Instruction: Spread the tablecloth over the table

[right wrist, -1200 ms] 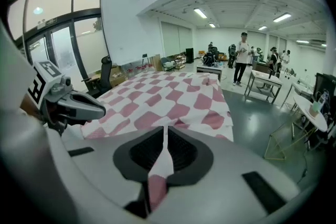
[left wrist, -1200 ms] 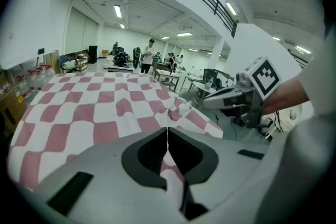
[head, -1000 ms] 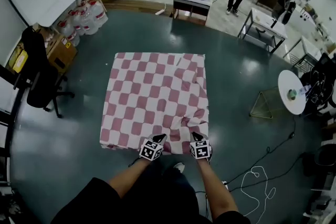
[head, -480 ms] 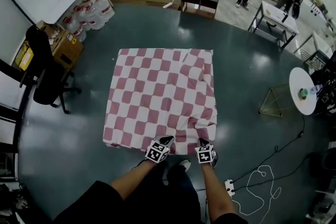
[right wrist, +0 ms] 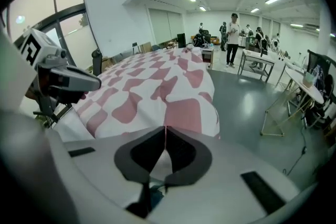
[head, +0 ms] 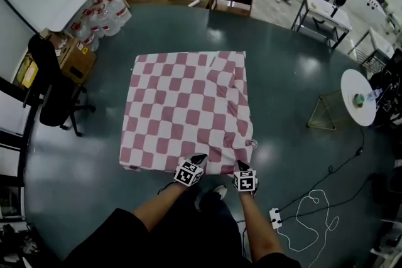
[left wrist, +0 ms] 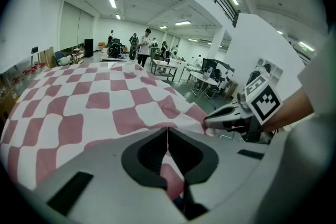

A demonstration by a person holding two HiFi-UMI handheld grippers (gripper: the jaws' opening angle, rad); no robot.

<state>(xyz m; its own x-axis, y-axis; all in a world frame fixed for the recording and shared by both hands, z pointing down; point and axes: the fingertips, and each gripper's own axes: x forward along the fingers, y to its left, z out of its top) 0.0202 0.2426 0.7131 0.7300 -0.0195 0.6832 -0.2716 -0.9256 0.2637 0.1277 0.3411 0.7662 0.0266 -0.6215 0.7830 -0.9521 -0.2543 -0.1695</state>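
Red-and-white checked cloth (head: 188,110) lies spread over the tabletop, which is hidden under it; wrinkled along right side. L gripper (head: 198,159) pinched tight on near hem, approx mid-edge. R gripper (head: 242,166) just beside it by near-right corner, jaws just been closing, now clamped on hem too.

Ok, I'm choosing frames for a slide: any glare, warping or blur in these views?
Head view: sharp, edges bowed, patches of glare on the dark floor right of the tablecloth. Left gripper view: heavy fisheye, black corners, tablecloth crisp. Right gripper view: same fisheye, windows washed out at left.
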